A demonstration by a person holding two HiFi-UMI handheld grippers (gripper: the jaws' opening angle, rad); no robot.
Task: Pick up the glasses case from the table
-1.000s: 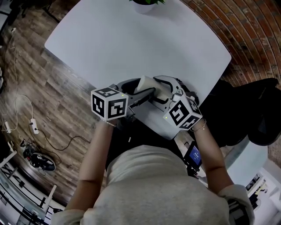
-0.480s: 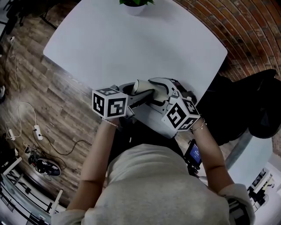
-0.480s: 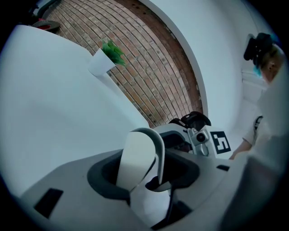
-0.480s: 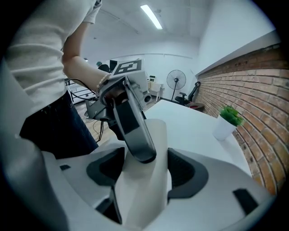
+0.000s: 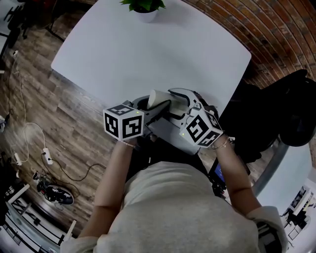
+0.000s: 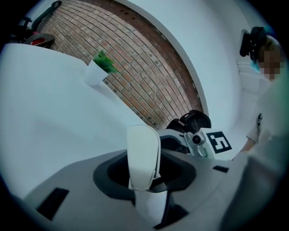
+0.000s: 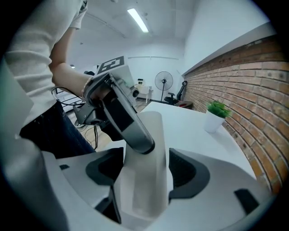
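Note:
The white glasses case is off the table, at its near edge, between both grippers. My right gripper comes in from the right and is shut on the case, which fills the gap between its jaws. My left gripper reaches in from the left. Its jaws are closing with the case standing on end between them. One dark left finger lies flat against the case's face; the other finger is hidden behind the case.
The white table stretches away from me, with a small potted plant at its far edge. A black chair stands to the right by the brick wall. Cables lie on the wooden floor to the left.
The left gripper's jaws have drawn in around the case, which the right gripper kept holding. Both hands stayed at the table's near edge; the head view shifted a little.

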